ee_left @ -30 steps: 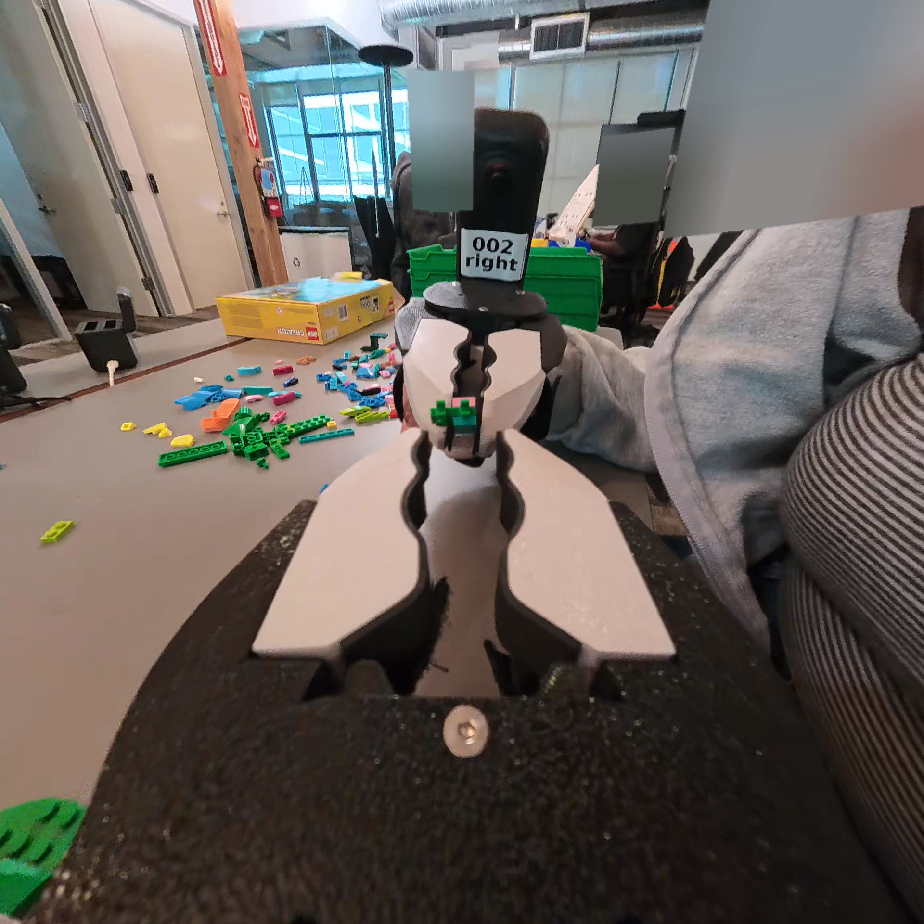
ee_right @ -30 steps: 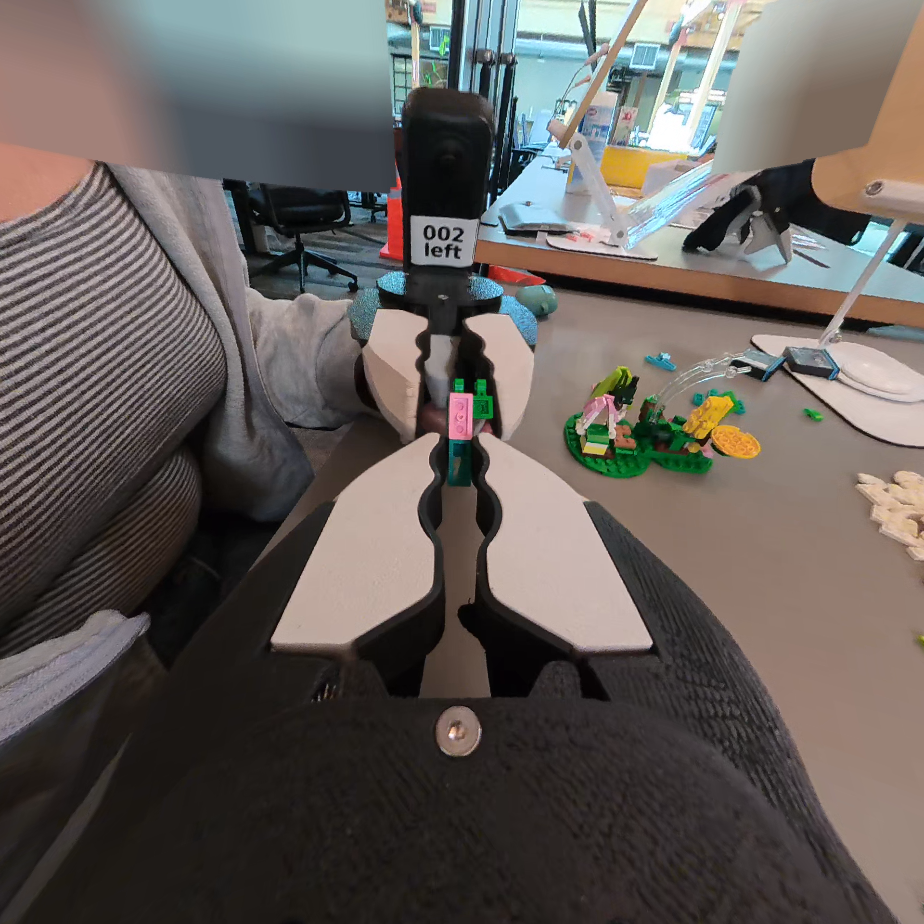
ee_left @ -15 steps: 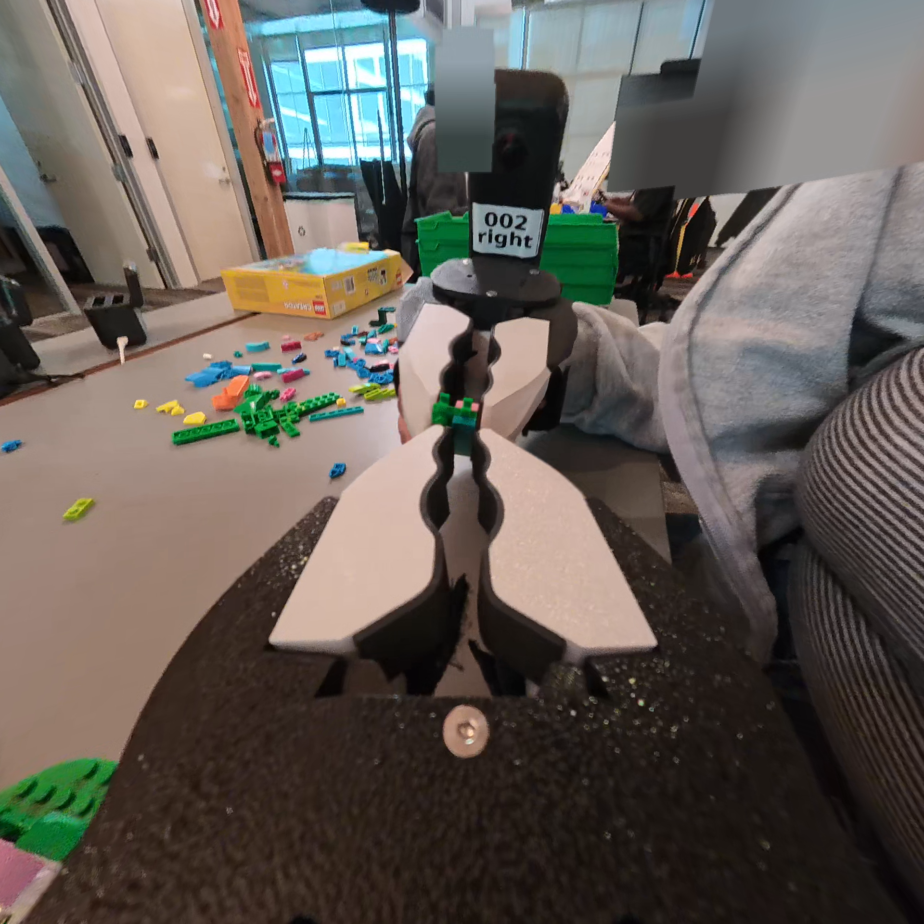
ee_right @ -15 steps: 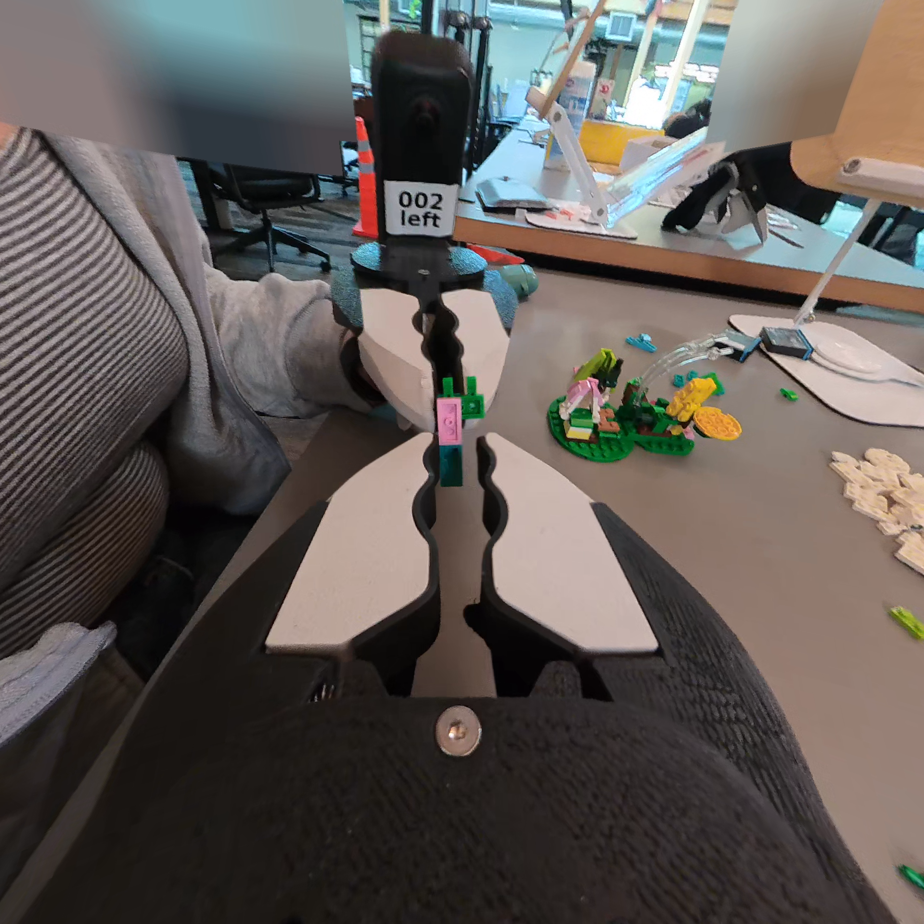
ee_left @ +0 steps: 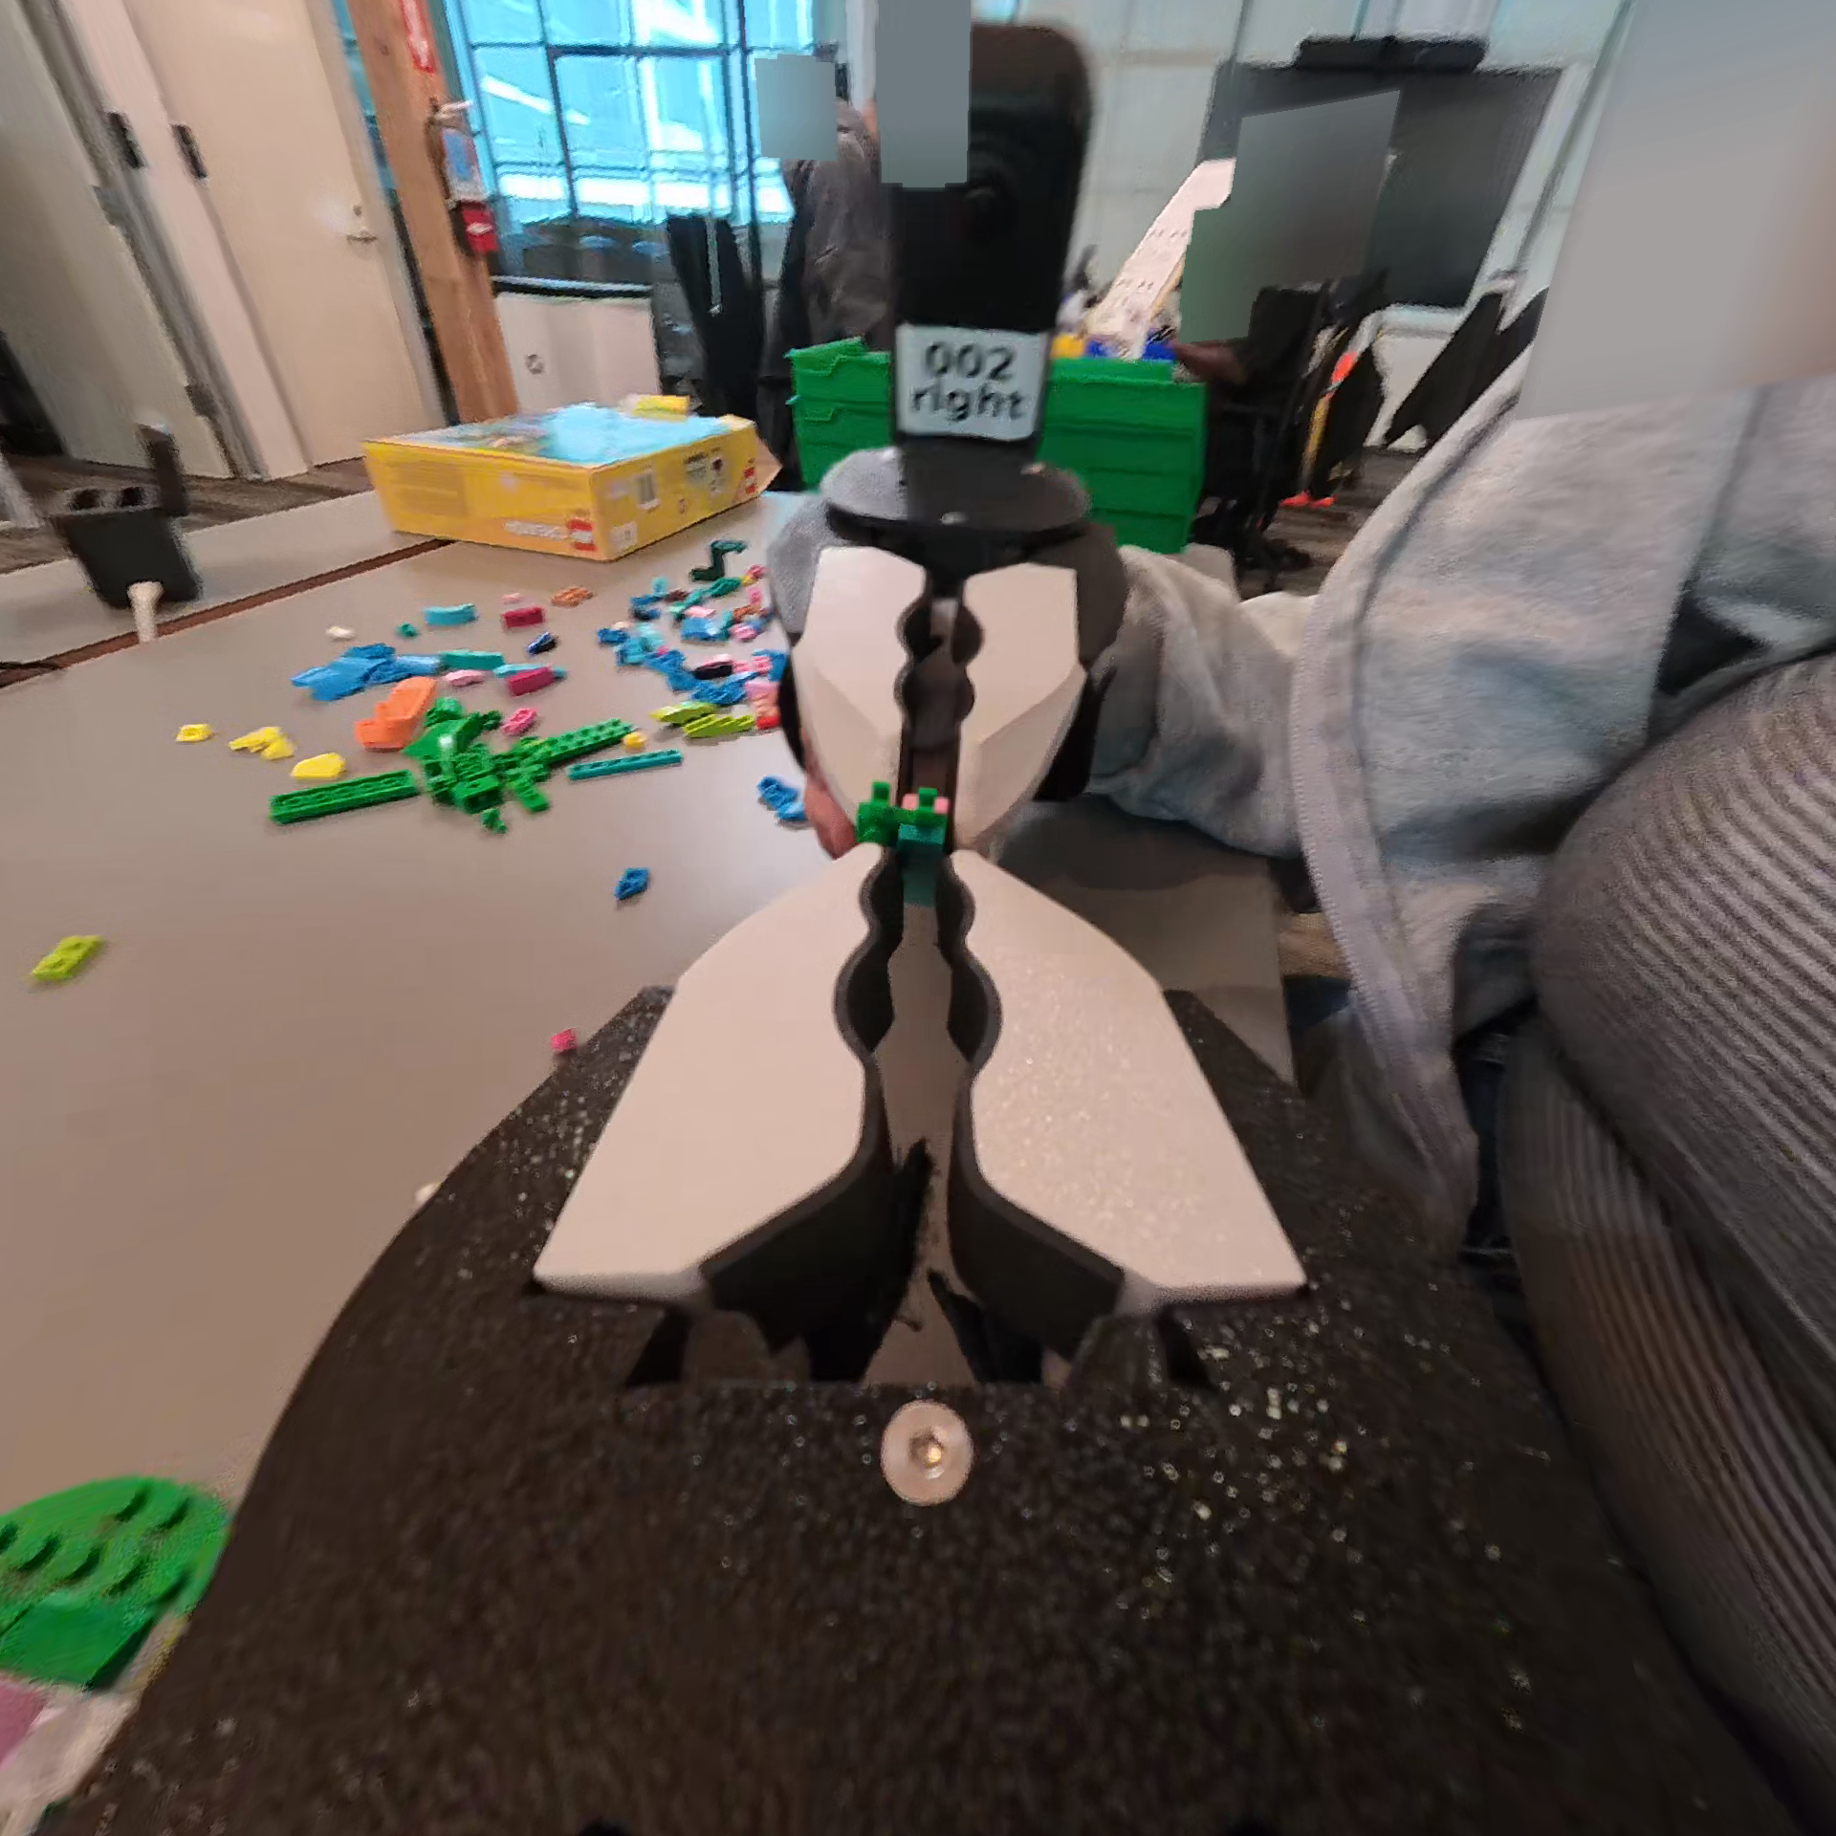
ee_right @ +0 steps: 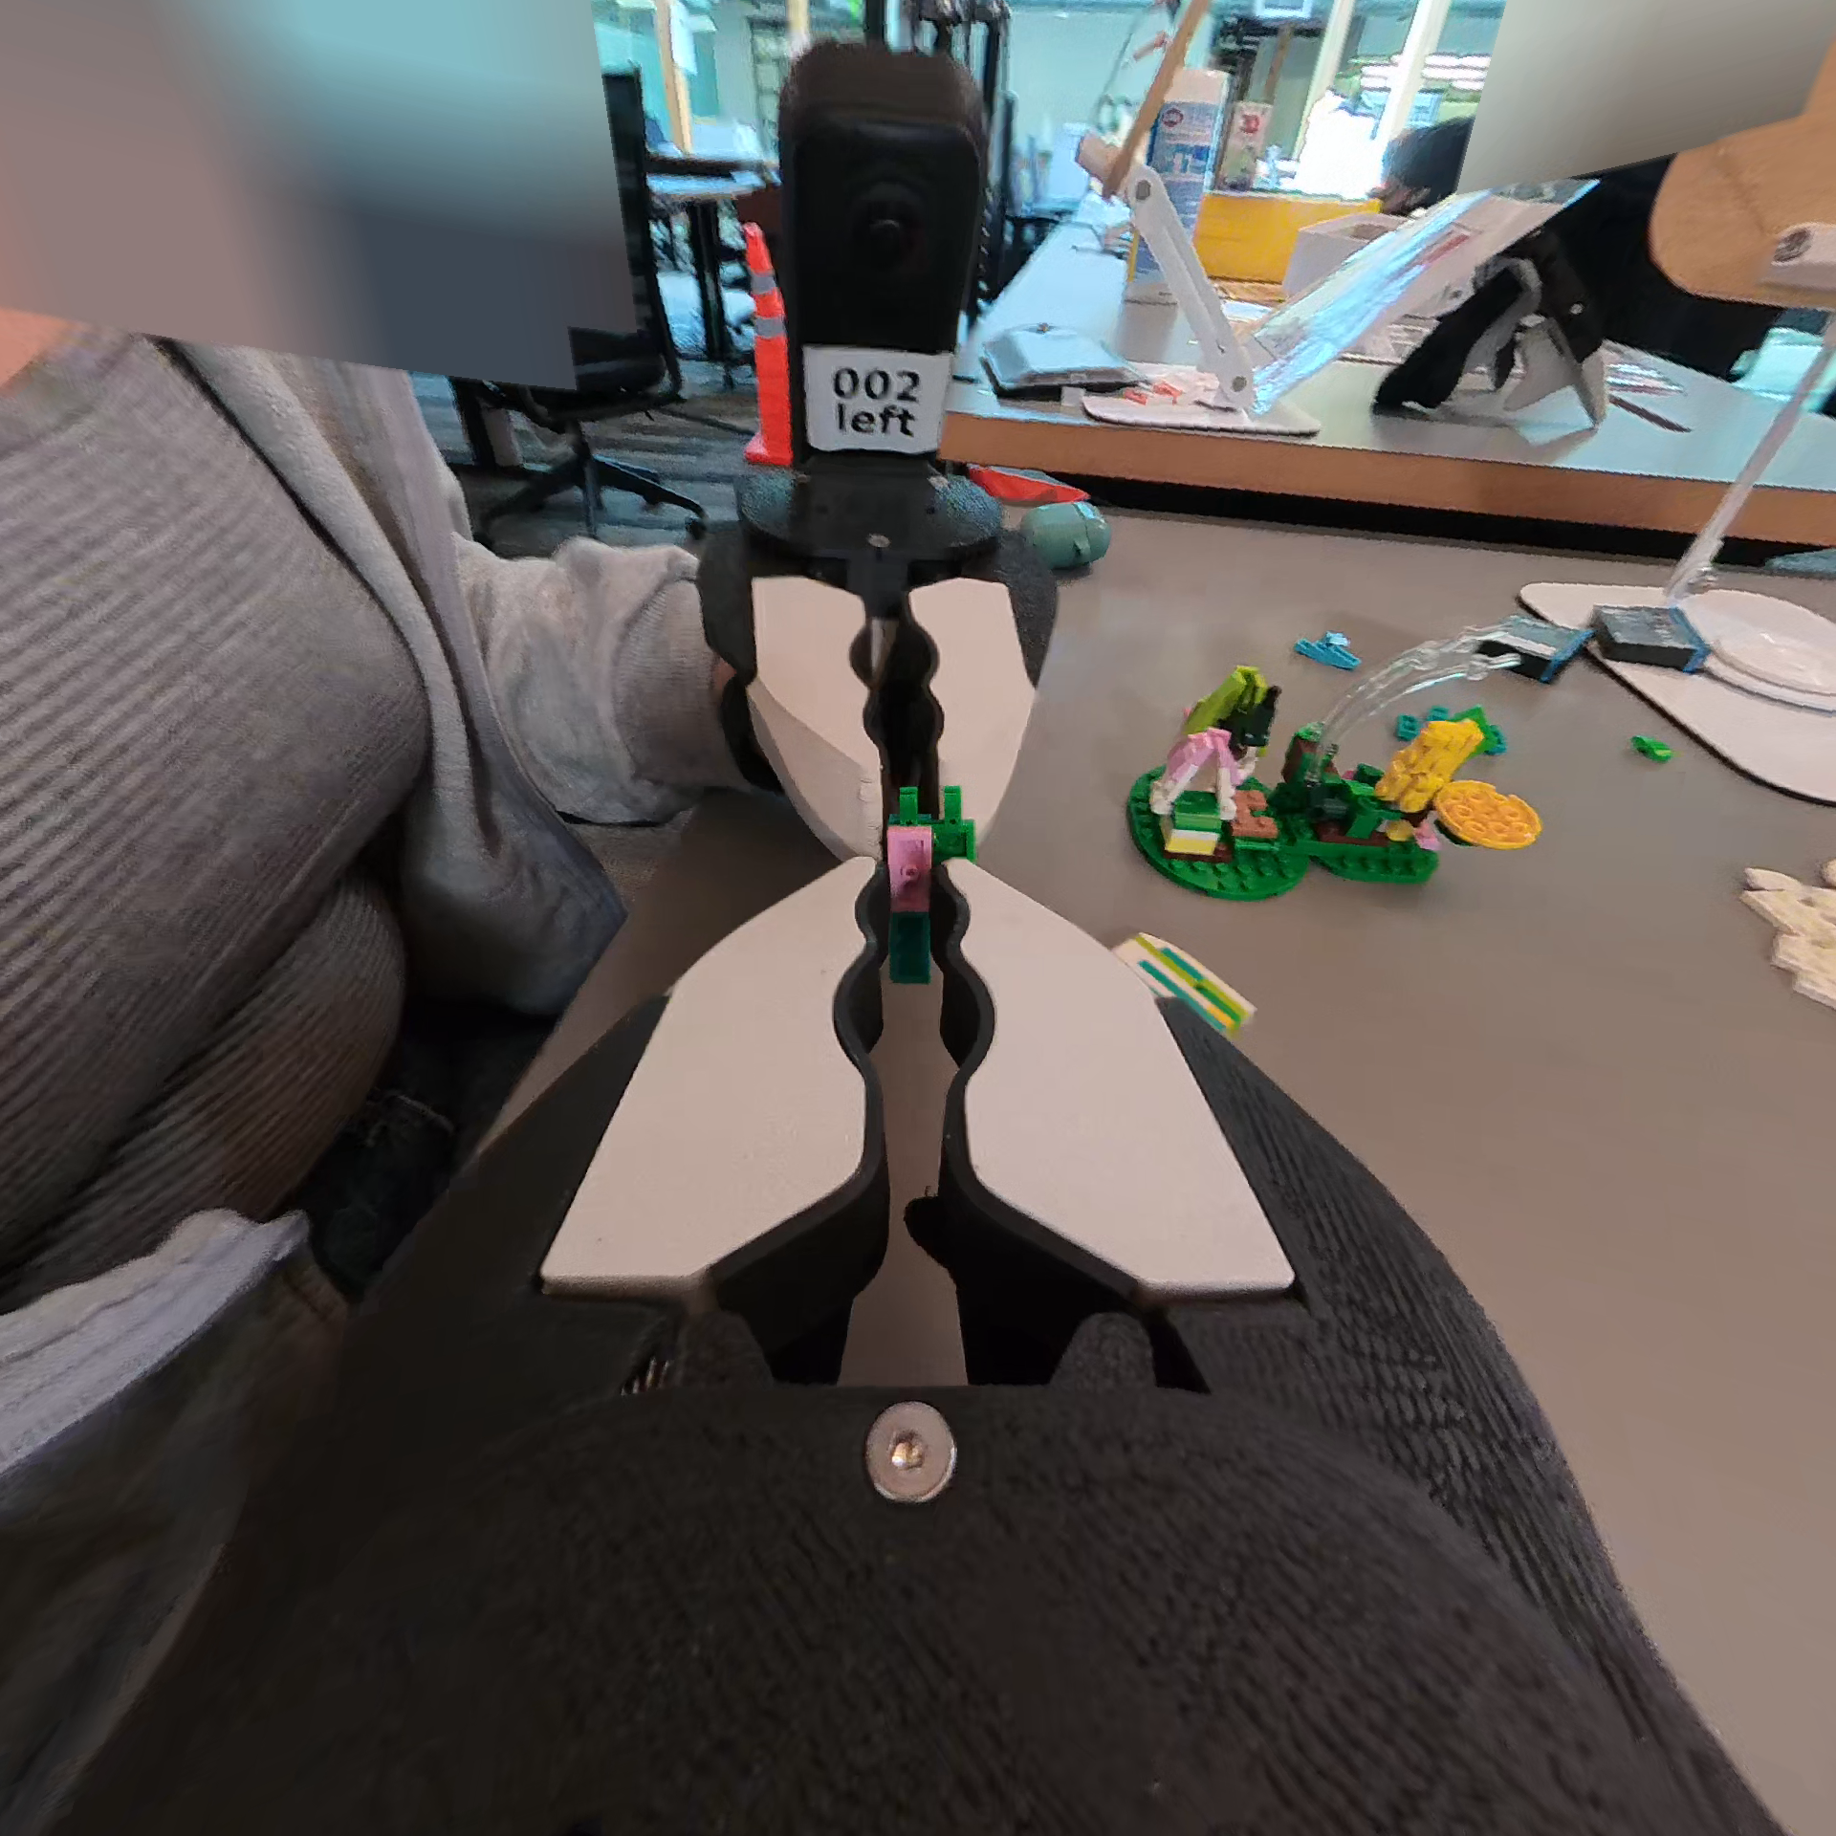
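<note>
The left gripper (ee_left: 919,874) and right gripper (ee_right: 909,874) each have pale grey-white fingers with black inner pads and a black speckled body. Between their meeting tips sits a small brick assembly (ee_right: 912,879) in pink, bright green and dark teal. The table (ee_left: 298,994) is grey-beige, scattered with loose bricks (ee_left: 477,735) in green, blue, pink, orange and yellow. A box (ee_left: 566,487) is yellow. A person's shirt (ee_right: 179,745) is grey with fine dark stripes under a light grey cardigan (ee_left: 1550,676). A built model (ee_right: 1321,805) is green, pink and yellow.

Left claw (ee_left: 919,874) and right claw (ee_right: 909,884) tip-to-tip, nearly closed
</note>
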`<state>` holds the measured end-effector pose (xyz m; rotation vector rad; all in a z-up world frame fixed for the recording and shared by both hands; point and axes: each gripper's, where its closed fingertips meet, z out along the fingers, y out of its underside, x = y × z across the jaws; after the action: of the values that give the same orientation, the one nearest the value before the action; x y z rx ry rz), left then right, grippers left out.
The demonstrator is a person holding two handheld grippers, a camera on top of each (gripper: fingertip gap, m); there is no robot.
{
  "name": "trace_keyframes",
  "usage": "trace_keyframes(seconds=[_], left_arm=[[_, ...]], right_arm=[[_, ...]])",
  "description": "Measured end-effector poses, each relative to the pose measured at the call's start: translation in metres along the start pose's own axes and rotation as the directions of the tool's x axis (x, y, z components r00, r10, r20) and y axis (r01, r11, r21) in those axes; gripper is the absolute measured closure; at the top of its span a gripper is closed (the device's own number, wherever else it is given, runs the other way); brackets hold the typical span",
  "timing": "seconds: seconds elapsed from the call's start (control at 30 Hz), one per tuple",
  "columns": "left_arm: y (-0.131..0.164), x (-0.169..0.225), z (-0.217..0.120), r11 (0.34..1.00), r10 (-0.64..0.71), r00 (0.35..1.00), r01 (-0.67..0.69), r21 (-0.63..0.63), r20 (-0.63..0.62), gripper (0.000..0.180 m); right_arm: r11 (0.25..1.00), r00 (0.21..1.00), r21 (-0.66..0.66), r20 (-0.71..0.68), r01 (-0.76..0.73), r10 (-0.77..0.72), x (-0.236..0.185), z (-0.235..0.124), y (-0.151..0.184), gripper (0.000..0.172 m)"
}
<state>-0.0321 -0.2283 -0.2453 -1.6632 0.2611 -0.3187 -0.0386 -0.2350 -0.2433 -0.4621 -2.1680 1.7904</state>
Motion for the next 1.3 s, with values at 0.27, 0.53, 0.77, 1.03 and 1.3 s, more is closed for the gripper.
trace_keyframes(seconds=[0.27, 0.53, 0.77, 1.03, 1.3], left_arm=[[-0.021, 0.023, -0.002, 0.987, -0.072, 0.980, 0.097, 0.131, -0.184, 0.175], [-0.022, -0.003, -0.010, 0.984, -0.095, 0.995, 0.095, 0.154, -0.009, 0.179], [-0.014, -0.001, 0.008, 0.991, -0.078, 0.997, 0.075, 0.111, 0.021, 0.172], [-0.014, -0.005, -0.002, 0.997, -0.009, 0.999, 0.005, 0.076, 0.054, 0.173], [-0.013, -0.016, -0.014, 0.992, -0.069, 0.996, 0.062, 0.108, 0.059, 0.173]], right_arm=[[0.972, 0.963, 0.156, 0.234, -0.175, 0.136, -0.022, -0.008, -0.023, 0.166], [0.961, 0.987, 0.226, 0.070, -0.157, 0.145, 0.007, -0.020, -0.029, 0.166], [0.976, 0.991, 0.173, 0.054, -0.129, 0.121, 0.002, -0.004, -0.021, 0.166], [0.992, 0.999, 0.125, -0.026, -0.026, 0.029, 0.004, -0.006, -0.021, 0.166], [0.986, 0.995, 0.157, -0.068, -0.057, 0.069, 0.016, -0.024, -0.023, 0.166]])
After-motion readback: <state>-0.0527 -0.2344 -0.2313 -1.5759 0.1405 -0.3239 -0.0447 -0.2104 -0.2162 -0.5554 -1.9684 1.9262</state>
